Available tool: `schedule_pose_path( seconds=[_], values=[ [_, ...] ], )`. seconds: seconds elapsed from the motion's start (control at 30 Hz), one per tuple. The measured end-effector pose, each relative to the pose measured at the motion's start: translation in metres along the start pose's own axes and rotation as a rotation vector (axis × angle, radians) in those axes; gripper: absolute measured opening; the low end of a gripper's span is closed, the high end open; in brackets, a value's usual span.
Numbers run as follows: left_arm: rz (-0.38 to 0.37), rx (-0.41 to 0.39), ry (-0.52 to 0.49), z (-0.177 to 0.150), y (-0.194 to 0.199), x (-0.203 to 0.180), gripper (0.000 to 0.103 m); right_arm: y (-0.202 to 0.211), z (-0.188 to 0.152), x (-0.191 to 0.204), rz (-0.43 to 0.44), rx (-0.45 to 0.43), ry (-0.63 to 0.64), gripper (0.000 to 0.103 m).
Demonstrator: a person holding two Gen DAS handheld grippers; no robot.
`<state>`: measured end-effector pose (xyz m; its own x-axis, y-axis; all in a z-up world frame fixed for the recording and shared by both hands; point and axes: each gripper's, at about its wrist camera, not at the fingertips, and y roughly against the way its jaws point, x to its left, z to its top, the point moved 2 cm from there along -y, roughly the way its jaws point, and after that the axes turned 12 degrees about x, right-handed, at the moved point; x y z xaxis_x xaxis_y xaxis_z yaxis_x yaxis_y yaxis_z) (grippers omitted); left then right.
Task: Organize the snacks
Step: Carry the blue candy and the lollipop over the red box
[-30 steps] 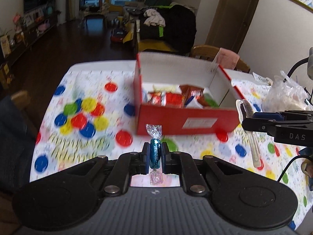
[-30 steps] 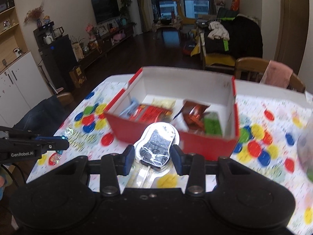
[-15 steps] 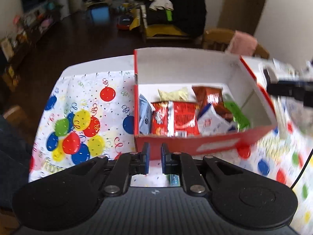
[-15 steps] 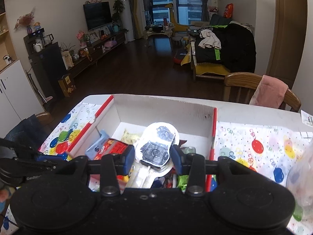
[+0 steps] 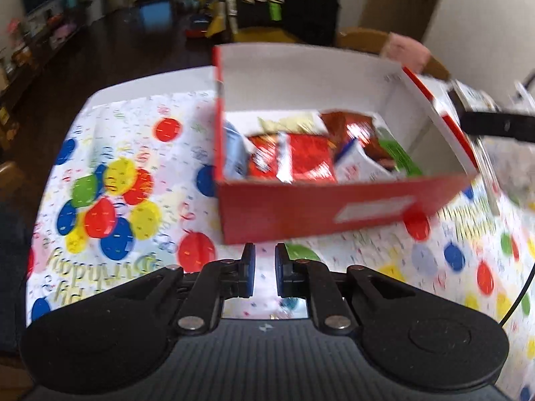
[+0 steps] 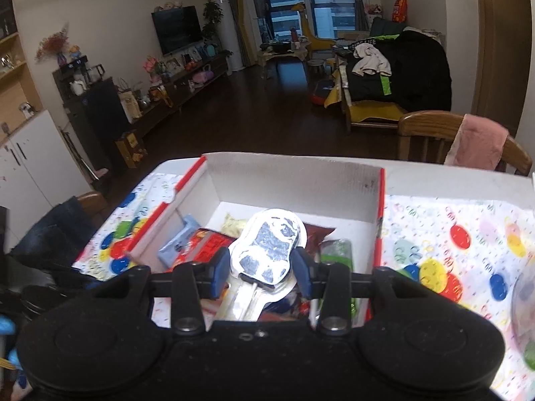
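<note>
Snacks are the business here, and the one in hand is a lollipop (image 6: pixel 267 250), a flat panda-shaped sweet in a clear blister, pinched across its body by the right gripper (image 6: pixel 262 269) at the lower middle of the right wrist view, its stick running back toward the camera. It hangs over the near part of the red box (image 6: pixel 294 180), above the packets already lying inside. In the left wrist view the left gripper (image 5: pixel 264 269) sits at the lower centre with a narrow gap between its blue pads and nothing in that gap, low over the balloon-printed cloth on the bench (image 5: pixel 127 153), just short of the box's near red wall. Beyond it the box fills the middle of that frame, white inside, holding red foil packets (image 5: pixel 301 160), a pale blue pack (image 5: pixel 234 150) at the left wall, a green one (image 5: pixel 398 153) at the right and a yellowish packet (image 5: pixel 291 122) toward the back. My worry is the release: the blister is wide and slick, so it may catch on a pad when the jaws part, or land on its edge across the heaped packets and slide untidily. At the top right of the right wrist view a wooden chair (image 6: pixel 431 130) with a pink cloth (image 6: pixel 478 143) stands behind the bench.
</note>
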<state>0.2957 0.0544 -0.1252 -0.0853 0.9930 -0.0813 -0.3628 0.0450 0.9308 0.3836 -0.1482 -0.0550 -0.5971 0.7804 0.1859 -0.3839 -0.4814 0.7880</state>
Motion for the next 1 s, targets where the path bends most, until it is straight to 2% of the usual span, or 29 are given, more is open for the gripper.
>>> schedule_pose_path(
  seconds=[0.03, 0.17, 0.23, 0.63, 0.87, 1.0],
  values=[
    [-0.004, 0.005, -0.024, -0.002, -0.003, -0.004, 0.013, 0.001, -0.003, 0.000, 0.012, -0.002, -0.003, 0.040],
    [-0.019, 0.049, -0.093, -0.010, -0.022, -0.017, 0.027, 0.004, -0.025, 0.006, 0.054, 0.012, -0.022, 0.040],
    [-0.018, 0.075, -0.118, -0.013, -0.032, -0.023, 0.027, 0.002, -0.035, 0.007, 0.061, 0.029, -0.035, 0.040],
    [0.021, 0.117, -0.177, -0.017, -0.058, -0.037, 0.027, 0.005, -0.068, -0.005, 0.037, 0.058, -0.108, 0.040],
    [0.018, 0.108, -0.149, -0.017, -0.060, -0.037, 0.013, 0.004, -0.070, -0.006, 0.029, 0.060, -0.117, 0.040],
    [-0.007, 0.100, -0.103, -0.020, -0.055, -0.034, 0.012, 0.004, -0.071, -0.006, 0.026, 0.061, -0.121, 0.040]
  ],
)
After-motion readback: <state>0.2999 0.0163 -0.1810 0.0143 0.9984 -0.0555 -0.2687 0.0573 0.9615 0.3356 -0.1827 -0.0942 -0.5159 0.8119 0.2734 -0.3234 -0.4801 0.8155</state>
